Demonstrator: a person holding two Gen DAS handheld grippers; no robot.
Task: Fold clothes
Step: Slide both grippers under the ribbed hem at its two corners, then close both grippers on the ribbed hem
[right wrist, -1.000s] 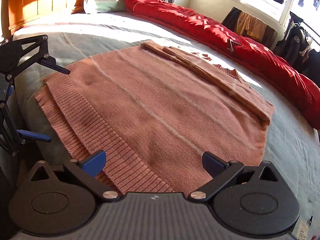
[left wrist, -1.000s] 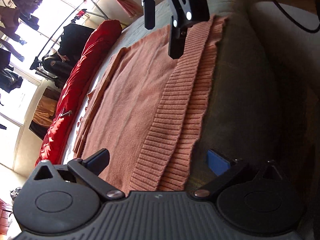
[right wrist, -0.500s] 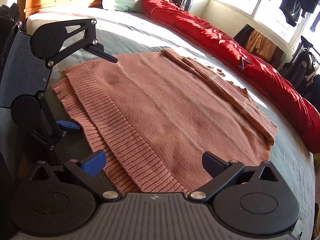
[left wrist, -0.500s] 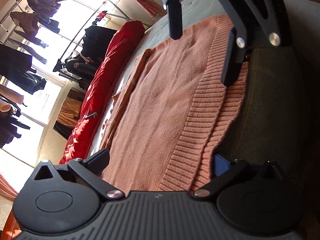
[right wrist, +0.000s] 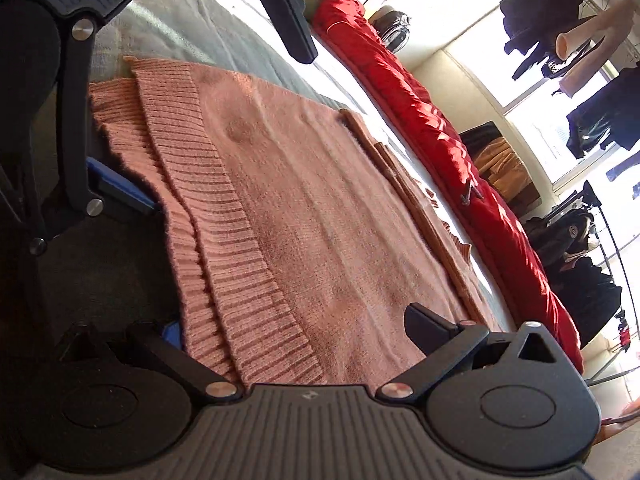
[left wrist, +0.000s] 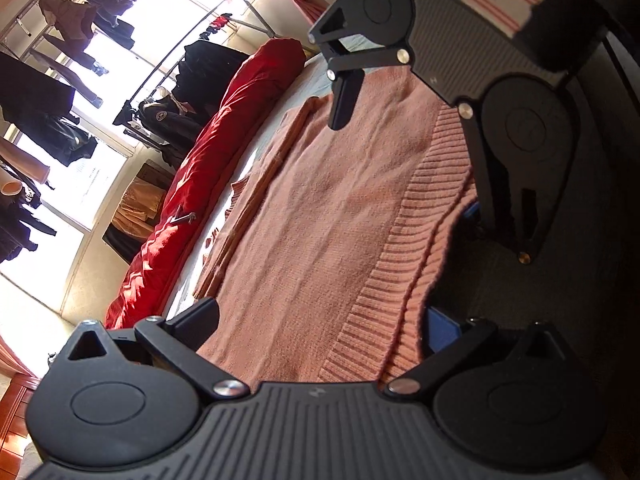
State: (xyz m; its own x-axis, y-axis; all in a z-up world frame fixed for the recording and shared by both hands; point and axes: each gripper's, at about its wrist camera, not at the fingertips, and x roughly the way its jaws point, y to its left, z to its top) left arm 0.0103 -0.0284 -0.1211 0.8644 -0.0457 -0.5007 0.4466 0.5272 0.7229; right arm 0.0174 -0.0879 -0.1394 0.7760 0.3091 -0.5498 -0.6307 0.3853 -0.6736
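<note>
A salmon knit sweater lies flat on the bed with its sleeves folded in along the far side. Its ribbed hem hangs slightly over the near bed edge. My left gripper is open and straddles one end of the hem, with a blue-padded finger under the edge and the black finger above the cloth. My right gripper is open and straddles the other end of the hem the same way. Neither pinches the fabric.
A long red quilt runs along the far side of the grey bed sheet. Beyond it, dark clothes hang on a rack by bright windows. The bed's dark side drops away below the hem.
Both grippers have dropped to the bed edge and rolled sideways, so that the hem now lies between each pair of fingers. They stand much closer to each other.
</note>
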